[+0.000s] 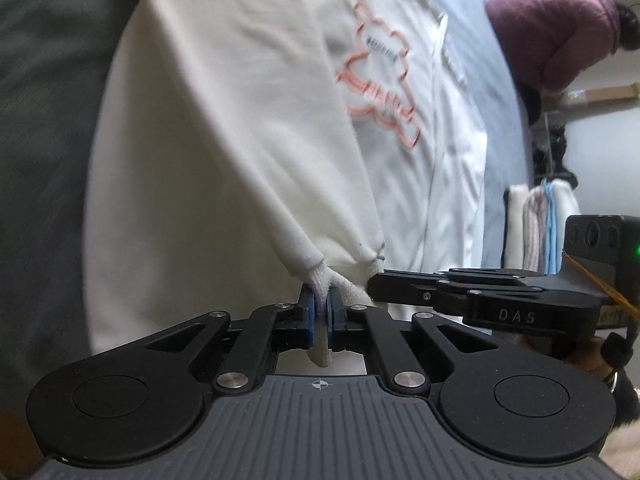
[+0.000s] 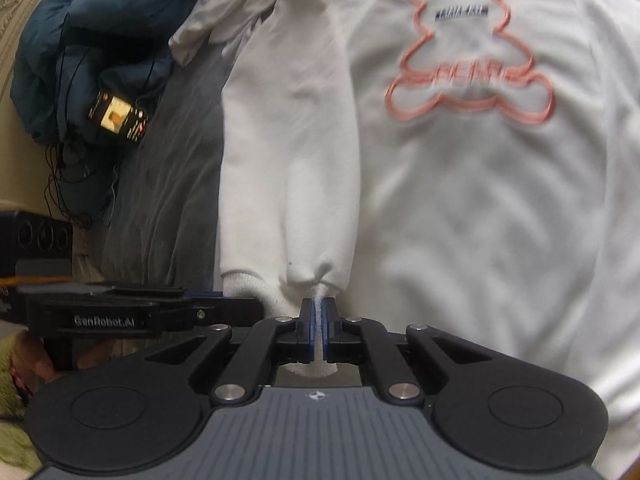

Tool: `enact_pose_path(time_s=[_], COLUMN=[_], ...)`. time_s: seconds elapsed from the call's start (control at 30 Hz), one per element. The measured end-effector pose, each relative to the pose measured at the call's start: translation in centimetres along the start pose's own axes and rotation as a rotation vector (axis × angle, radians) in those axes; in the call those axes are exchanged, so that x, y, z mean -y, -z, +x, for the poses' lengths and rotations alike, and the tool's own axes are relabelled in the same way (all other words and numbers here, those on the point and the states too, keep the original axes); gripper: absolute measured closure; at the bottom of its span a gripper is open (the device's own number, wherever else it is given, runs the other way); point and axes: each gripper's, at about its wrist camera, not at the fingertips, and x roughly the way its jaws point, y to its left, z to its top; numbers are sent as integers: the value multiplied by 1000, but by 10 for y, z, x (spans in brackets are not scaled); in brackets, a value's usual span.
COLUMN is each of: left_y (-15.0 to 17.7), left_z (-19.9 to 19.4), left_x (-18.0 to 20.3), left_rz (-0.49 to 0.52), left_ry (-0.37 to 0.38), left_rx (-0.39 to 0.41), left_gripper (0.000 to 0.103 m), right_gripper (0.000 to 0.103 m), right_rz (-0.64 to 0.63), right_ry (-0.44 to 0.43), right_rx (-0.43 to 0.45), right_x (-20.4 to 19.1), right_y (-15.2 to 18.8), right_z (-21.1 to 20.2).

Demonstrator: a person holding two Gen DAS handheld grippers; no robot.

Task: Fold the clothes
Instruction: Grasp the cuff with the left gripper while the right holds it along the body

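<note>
The left gripper (image 1: 321, 312) and the right gripper (image 2: 319, 320) are each clamped on a ribbed cuff of the white sweatshirt (image 2: 460, 200) with its pink bear outline.

Obstacles and free room, 2 wrist views.

Ahead of both grippers: white sweatshirt (image 2: 460, 200) spread flat, covering most of the surface; nothing stands on its body panel, so passage above it is open.

Left side, right wrist view: grey bedding (image 2: 172, 184) lies low and bare beside the sleeve (image 2: 288, 152); passable. Beyond it, a bunched blue jacket (image 2: 80, 40) carrying a lit phone (image 2: 118, 118) and black cables (image 2: 68, 168) blocks the far corner.

Close quarters: left gripper (image 1: 320, 308) and right gripper (image 2: 319, 312) sit just beside each other; each intrudes sideways into the other's view.

Right edge, left wrist view: a person in a purple coat (image 1: 556, 28) and stacked folded textiles (image 1: 540, 224).
</note>
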Motion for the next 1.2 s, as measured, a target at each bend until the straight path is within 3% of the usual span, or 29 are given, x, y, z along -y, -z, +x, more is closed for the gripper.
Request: enact_pose_path(time_s=[0.3,0.47,0.87,1.2], left_y=[27,29,30,38], left_z=[-9,-11,-15,4], left_x=[-30,-44,-67,-68], left_rz=[42,82,114,203], left_ry=[-97,-130,-130,-182], left_rx=[-42,-46,-57,-69], left_gripper=[100,100,100,99], right_gripper=[99,99,99,99], right_rz=[10,-5,-36,-95], right_ry=[38,59,89,177], right_rx=[-24,-40,-73,-110], right_x=[-37,-51,-72,-73], right_y=[42,43,38,44], right_z=[39,57,82,99])
